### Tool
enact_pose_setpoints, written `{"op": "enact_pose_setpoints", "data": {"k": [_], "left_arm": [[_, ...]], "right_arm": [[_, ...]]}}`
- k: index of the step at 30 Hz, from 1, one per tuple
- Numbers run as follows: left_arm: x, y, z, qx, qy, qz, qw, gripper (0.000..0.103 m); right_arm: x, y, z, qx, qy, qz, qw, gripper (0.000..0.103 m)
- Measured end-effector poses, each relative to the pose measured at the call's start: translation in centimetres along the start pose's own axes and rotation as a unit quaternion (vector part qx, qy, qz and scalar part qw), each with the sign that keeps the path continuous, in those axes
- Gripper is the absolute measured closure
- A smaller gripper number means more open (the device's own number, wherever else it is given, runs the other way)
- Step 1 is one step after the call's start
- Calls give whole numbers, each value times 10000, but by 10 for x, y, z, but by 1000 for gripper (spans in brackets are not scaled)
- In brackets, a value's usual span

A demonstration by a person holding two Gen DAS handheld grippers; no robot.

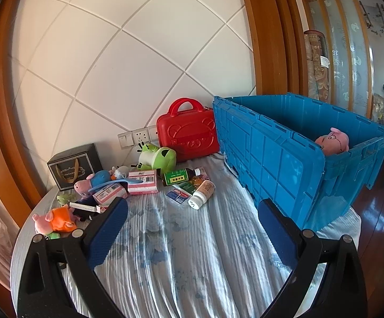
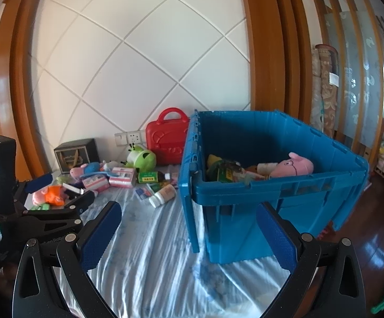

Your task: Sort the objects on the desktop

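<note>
Two grippers, both with jaws spread wide and holding nothing. Left gripper (image 1: 193,212) hovers over the blue-patterned cloth (image 1: 181,251), fingers aimed toward the far clutter; right gripper (image 2: 189,217) hangs near the front wall of the blue crate (image 2: 271,185), and its view catches the left gripper low at left.

Crate sits on the right of the cloth, lid flaps hanging open down its sides. Inside: a pink pig plush (image 2: 295,168) against the right wall, a green-labelled item beside it, other contents too jumbled to name.

Unsorted pile lies far left, well apart from the crate: white pill bottle (image 1: 202,194) on its side nearest the crate, dark bottle with green label (image 1: 181,176) just behind it, pink medicine boxes (image 1: 142,182), green frog plush (image 1: 157,155), blue-dressed pig plush (image 1: 94,182), orange-dressed pig plush (image 1: 55,220) at the near-left edge.

Red case (image 1: 188,132) stands upright against the wall, beside the crate's far-left corner. Black gift box (image 1: 75,165) stands at far left.
</note>
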State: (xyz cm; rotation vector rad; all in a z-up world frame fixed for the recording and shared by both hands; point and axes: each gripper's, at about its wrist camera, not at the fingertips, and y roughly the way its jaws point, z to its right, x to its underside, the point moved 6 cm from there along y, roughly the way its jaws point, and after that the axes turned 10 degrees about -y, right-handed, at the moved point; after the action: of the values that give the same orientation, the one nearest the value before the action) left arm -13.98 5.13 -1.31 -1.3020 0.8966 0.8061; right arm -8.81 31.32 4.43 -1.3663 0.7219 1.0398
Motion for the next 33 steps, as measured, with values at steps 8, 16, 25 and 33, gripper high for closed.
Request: {"op": "enact_pose_setpoints", "data": {"k": [8,16,25,33], "left_arm": [[1,-1,0,-25,-22,-34,10000,3],[1,-2,-1,-80,15,-42,10000,3],[1,-4,-2,-102,-3,-35,9999,3],[1,-6,-3,-114,-32,-50,9999,3]], "right_arm": [[0,-2,1,-19,2,22,10000,0],[0,-4,2,-21,-22,21,10000,0],[-2,-7,-4,-58,-91,59,9999,0],[-2,-7,-2,-65,-75,56,9999,0]]}}
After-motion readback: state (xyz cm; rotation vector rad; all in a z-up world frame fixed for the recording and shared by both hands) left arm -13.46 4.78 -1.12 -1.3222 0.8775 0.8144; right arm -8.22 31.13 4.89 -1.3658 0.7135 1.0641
